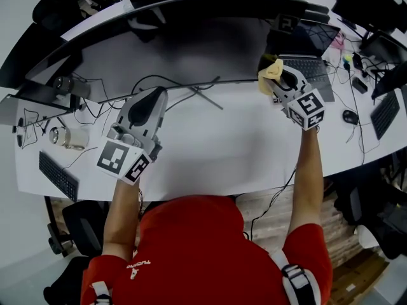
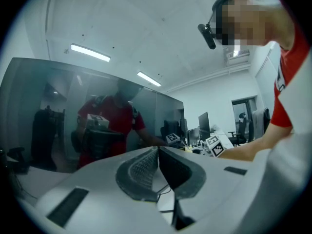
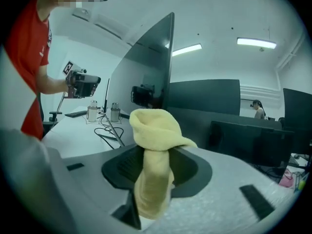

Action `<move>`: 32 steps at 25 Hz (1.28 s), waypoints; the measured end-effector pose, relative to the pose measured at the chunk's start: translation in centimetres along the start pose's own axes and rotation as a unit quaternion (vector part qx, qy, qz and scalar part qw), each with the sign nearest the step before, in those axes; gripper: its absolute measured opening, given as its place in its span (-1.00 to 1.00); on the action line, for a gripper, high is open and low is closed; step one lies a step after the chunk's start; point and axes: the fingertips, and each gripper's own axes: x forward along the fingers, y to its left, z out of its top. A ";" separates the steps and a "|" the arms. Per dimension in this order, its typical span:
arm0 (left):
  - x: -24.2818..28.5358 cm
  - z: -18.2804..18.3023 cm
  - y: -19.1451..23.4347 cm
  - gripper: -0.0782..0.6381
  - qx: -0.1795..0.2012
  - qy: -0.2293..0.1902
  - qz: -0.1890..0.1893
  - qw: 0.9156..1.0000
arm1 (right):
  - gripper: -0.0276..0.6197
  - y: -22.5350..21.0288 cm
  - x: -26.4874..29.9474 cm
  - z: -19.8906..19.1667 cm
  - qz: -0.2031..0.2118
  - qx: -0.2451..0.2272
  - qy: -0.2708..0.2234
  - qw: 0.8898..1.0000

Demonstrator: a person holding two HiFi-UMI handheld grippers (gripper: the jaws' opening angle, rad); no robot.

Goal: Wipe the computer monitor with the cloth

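Step in hand, as judged: the wipe itself, w/ the cloth brought to the screen's right end. In the head view the yellow cloth (image 1: 272, 70) is seen at approx. 1 o'clock, bunched at the tip of the right gripper (image 1: 280, 80), just beside the lower edge of the curved monitor (image 1: 191, 49).

In the right gripper view the cloth (image 3: 153, 130) is clamped btwn the jaws of the right gripper (image 3: 155, 152), which are kept partly apart by the wad. A folded lump sticks out past the tips and a tail hangs toward 6 o'clock. The monitor (image 3: 158, 62) is seen there almost edge-on, at 12 o'clock beyond the cloth.

The left gripper (image 1: 151, 97), at approx. 9 o'clock over the white desk (image 1: 241, 151), is pointed at the screen. In its own view the left gripper (image 2: 158, 150) is shown w/ jaws pressed together and nothing btwn them.

Next move, prob.: the lump is to be pressed on the glass and swept toward 9 o'clock along the curve. Light, even pressure is called for, so the panel isn't rocked on its stand (image 1: 206, 97).

Hard to tell:
- Contact btwn cloth and glass can't be decided in any view.
- The right pads are covered by cloth.
- The screen is dark, only reflections are shown, so smears can't be made out.
- The stand is mostly hidden under the panel.
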 end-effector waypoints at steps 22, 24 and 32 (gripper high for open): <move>-1.8 -2.7 2.2 -0.75 -0.009 0.029 0.019 0.999 | -0.35 1.2 2.0 -7.1 -0.031 0.301 -0.080 0.950; -1.8 -2.7 2.3 -0.75 -0.010 0.029 0.019 0.999 | -0.32 1.2 2.2 -7.1 -0.039 0.325 -0.091 0.941; -2.4 -3.3 3.4 -0.75 -0.021 0.023 0.016 0.999 | -0.28 2.1 2.5 -7.3 -0.120 0.402 -0.110 0.901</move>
